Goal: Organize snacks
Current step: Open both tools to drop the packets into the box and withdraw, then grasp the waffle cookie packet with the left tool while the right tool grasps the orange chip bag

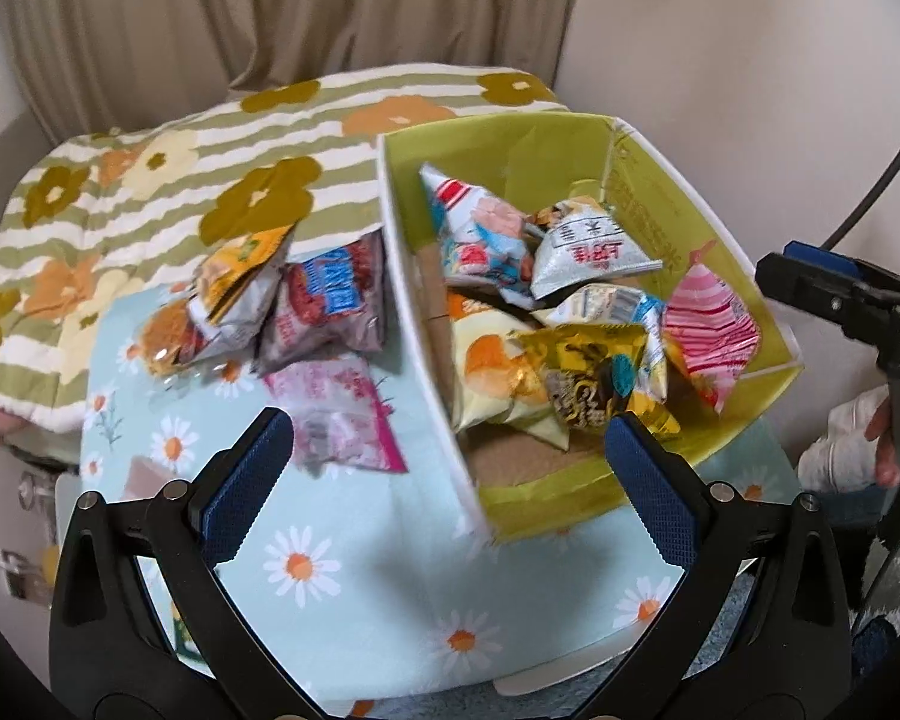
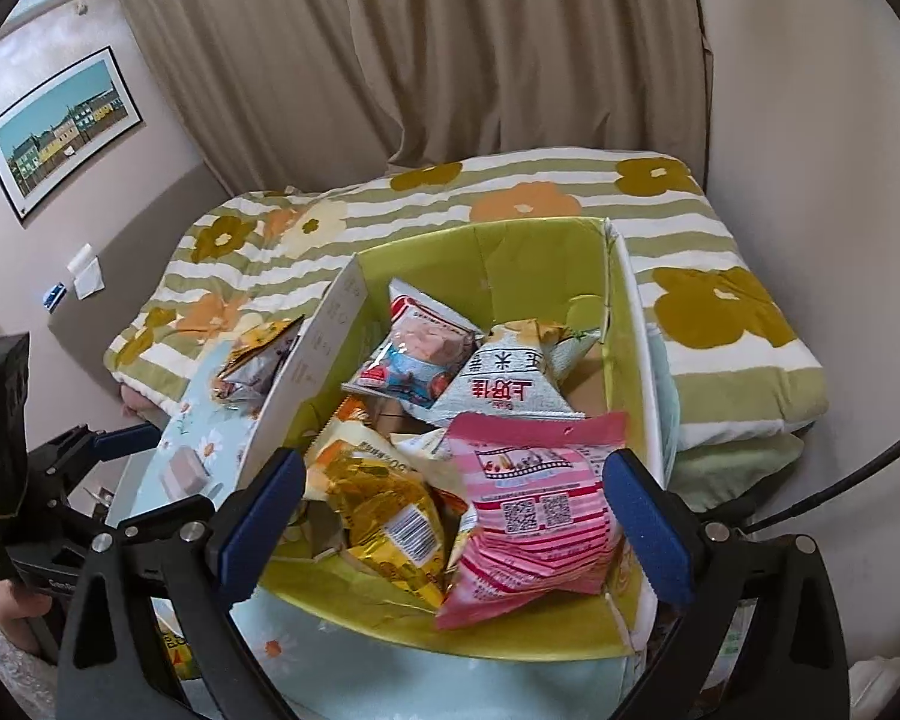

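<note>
A green-lined cardboard box [image 1: 576,138] [image 2: 528,252] sits on a daisy-print cloth and holds several snack packets, among them a pink striped one [image 1: 711,330] [image 2: 540,510], a gold one [image 1: 594,384] [image 2: 390,510] and a white one with red print [image 1: 588,252] [image 2: 510,390]. Several packets lie outside the box to its left: a pink one [image 1: 342,414], a dark red one [image 1: 324,312] and an orange one [image 1: 240,276]. My left gripper [image 1: 450,450] is open and empty, over the box's near left wall. My right gripper [image 2: 456,498] is open and empty, just above the pink striped packet.
A folded green striped flower blanket [image 1: 150,180] [image 2: 720,300] lies behind the box. A beige curtain [image 2: 420,60] hangs at the back. A framed picture [image 2: 60,126] hangs on the left wall. The right gripper also shows in the left wrist view [image 1: 840,300], right of the box.
</note>
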`<state>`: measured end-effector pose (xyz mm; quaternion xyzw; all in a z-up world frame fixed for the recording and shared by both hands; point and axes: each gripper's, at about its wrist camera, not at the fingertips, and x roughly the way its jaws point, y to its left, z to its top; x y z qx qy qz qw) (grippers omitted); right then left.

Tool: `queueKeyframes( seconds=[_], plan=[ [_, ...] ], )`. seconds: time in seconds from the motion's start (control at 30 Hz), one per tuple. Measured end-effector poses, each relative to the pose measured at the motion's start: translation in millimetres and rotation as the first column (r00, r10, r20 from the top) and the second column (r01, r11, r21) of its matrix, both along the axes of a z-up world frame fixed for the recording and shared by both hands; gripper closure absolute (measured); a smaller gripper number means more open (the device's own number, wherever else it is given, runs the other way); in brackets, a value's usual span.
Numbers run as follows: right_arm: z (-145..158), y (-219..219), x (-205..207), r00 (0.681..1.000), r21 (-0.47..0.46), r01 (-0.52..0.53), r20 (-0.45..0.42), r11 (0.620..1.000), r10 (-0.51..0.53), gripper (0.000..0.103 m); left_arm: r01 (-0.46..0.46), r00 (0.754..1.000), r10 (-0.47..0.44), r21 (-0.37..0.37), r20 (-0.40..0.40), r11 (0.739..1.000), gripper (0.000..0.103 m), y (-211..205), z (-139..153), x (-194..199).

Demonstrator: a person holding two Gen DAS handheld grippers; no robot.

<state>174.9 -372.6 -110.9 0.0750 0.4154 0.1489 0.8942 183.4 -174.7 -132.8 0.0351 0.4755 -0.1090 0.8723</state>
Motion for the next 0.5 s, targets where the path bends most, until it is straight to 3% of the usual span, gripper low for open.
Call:
queueKeyframes(
  seconds=[0.5],
  plan=[
    [27, 62, -5, 0.990, -0.037, -0.106, 0.085, 0.994, 0.109, 0.004, -0.189, 0.980, 0.192, -0.050, 0.044, 0.981, 0.000, 97, 16, -37]
  ],
)
